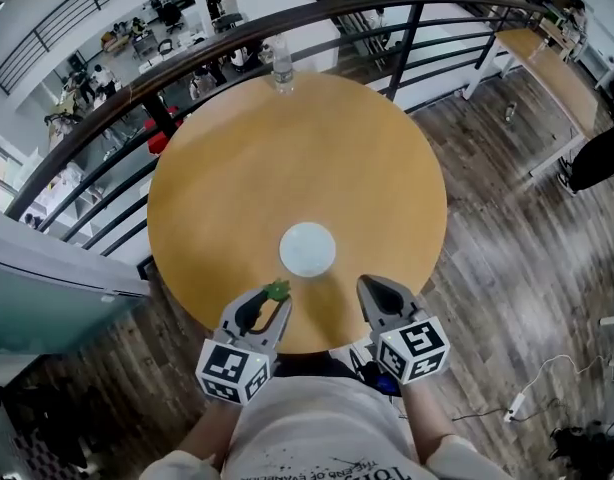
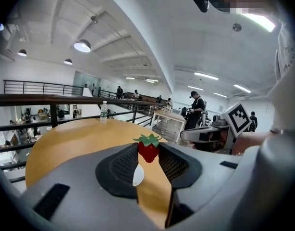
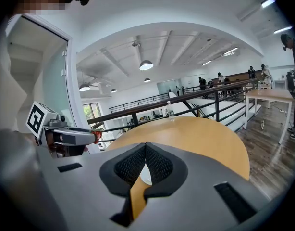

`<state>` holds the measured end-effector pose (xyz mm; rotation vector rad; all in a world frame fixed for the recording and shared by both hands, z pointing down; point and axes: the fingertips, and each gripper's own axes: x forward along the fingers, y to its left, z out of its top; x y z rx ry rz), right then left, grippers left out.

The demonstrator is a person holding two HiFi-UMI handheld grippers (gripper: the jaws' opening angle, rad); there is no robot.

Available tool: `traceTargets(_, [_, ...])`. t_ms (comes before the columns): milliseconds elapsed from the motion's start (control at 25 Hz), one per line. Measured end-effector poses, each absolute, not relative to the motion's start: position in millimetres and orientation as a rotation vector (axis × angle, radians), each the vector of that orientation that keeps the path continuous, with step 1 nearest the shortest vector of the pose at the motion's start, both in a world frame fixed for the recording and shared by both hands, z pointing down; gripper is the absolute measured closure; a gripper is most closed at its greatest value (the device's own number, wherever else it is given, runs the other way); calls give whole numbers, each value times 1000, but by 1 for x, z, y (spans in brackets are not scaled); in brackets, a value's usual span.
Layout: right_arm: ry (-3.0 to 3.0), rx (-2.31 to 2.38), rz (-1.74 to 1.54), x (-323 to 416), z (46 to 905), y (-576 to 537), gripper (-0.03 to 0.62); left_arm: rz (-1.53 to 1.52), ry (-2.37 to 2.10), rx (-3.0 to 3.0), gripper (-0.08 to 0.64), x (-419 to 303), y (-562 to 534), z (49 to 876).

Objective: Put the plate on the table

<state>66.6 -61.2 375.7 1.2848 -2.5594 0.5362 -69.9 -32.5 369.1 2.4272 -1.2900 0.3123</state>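
Plate (image 1: pixel 308 249) already on table (image 1: pixel 227 158); strawberry (image 1: pixel 277 289) in left gripper (image 1: pixel 271 298)
The plate lies flat just ahead of your grippers, between them and nearer the left; your left jaws pinch the strawberry; your right gripper (image 1: pixel 375 290) has its jaws pressed together on nothing.

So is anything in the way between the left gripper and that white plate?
Nothing visible. Only bare table lies between the left gripper, which holds a strawberry, and the plate. The bottle stands at the table's far edge, well beyond the plate.
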Motion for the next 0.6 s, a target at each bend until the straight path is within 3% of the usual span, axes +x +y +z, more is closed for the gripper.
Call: traceTargets(600, [-2496,1388,562,53,382,-72,572,375,-1165,2492,413,-90,-65,384])
